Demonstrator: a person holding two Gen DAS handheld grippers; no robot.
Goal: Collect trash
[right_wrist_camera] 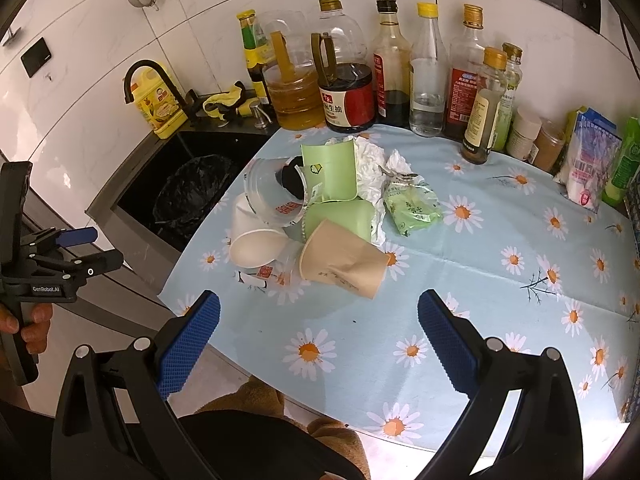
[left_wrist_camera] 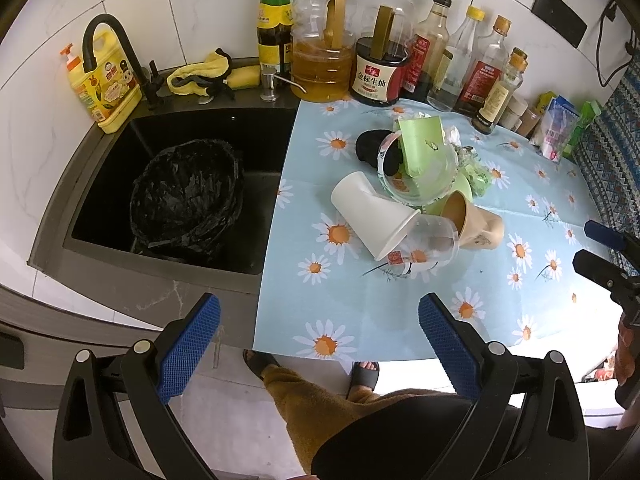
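Observation:
A heap of trash lies on the daisy tablecloth (right_wrist_camera: 480, 264): a white paper cup (left_wrist_camera: 372, 216) (right_wrist_camera: 256, 246) on its side, a tan paper cup (left_wrist_camera: 476, 224) (right_wrist_camera: 344, 264), clear plastic cups (left_wrist_camera: 436, 244) (right_wrist_camera: 276, 192), green cartons (left_wrist_camera: 422, 142) (right_wrist_camera: 330, 172), crumpled tissue (right_wrist_camera: 370, 172) and a green wrapper (right_wrist_camera: 412, 210). A bin lined with a black bag (left_wrist_camera: 188, 192) (right_wrist_camera: 192, 192) sits in the sink. My left gripper (left_wrist_camera: 320, 344) is open and empty, near the counter's front edge. My right gripper (right_wrist_camera: 320, 340) is open and empty, in front of the tan cup.
Oil and sauce bottles (left_wrist_camera: 376, 68) (right_wrist_camera: 348, 96) line the back wall. Packets (right_wrist_camera: 592, 164) stand at the right. A black tap (left_wrist_camera: 116, 52), yellow detergent jug (left_wrist_camera: 108, 92) and yellow cloth (left_wrist_camera: 200, 74) sit by the sink (left_wrist_camera: 100, 144). The other gripper shows at each view's edge (left_wrist_camera: 600, 248) (right_wrist_camera: 88, 248).

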